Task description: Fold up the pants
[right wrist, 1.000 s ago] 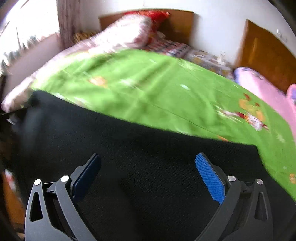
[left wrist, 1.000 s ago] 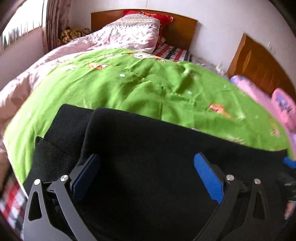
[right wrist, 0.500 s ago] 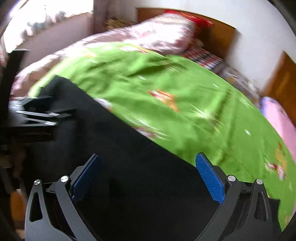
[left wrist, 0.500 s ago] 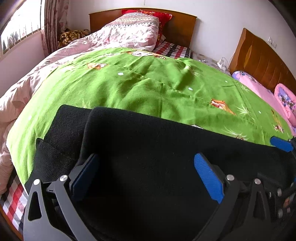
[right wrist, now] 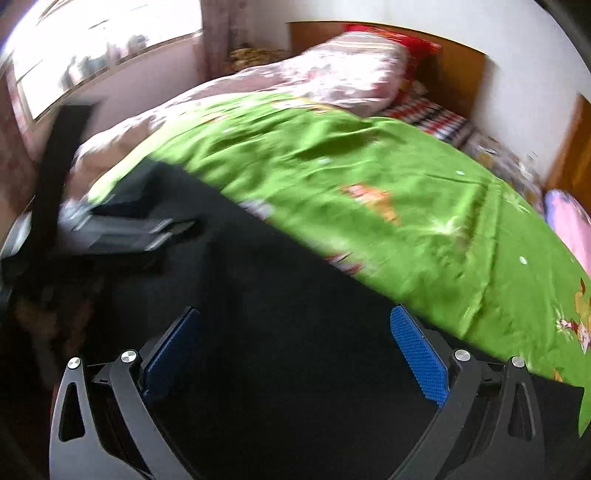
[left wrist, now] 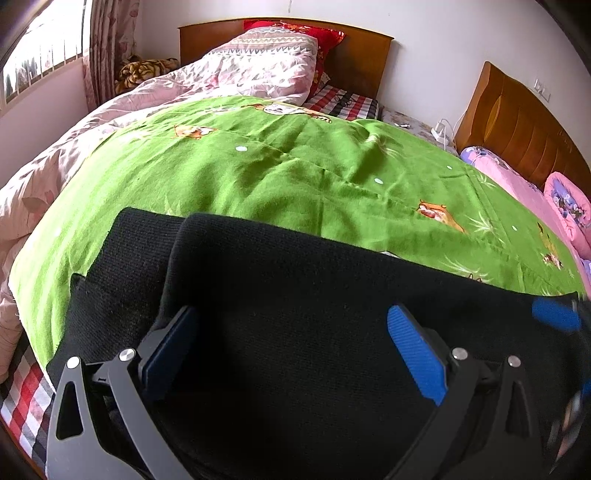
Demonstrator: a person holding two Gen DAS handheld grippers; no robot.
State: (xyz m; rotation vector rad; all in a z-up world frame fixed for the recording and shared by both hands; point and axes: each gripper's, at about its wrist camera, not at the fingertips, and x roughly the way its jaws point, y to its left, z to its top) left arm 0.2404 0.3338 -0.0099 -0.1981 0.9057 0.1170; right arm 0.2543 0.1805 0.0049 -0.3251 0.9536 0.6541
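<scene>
Black knit pants (left wrist: 295,288) lie folded along the near edge of the green bedspread (left wrist: 295,173), one layer lapped over another at the left. My left gripper (left wrist: 291,347) hovers just over them, open, its blue pads wide apart with only cloth below. In the right wrist view the pants (right wrist: 295,332) run from the lower middle up to the left. My right gripper (right wrist: 295,347) is open above them. The left gripper (right wrist: 122,232) shows blurred at the left of that view, and a blue pad of the right gripper (left wrist: 554,314) shows blurred at the right edge of the left wrist view.
The green bedspread (right wrist: 369,184) covers most of the bed. A pink quilt (left wrist: 240,70) and a red pillow (left wrist: 295,27) are piled at the wooden headboard (left wrist: 362,51). A second bed with pink bedding (left wrist: 535,192) stands on the right. A window (right wrist: 92,55) is at left.
My right gripper has swung left, so its view now looks across the pants toward the left gripper and is blurred. The left gripper has stayed still. The pants have not shifted.
</scene>
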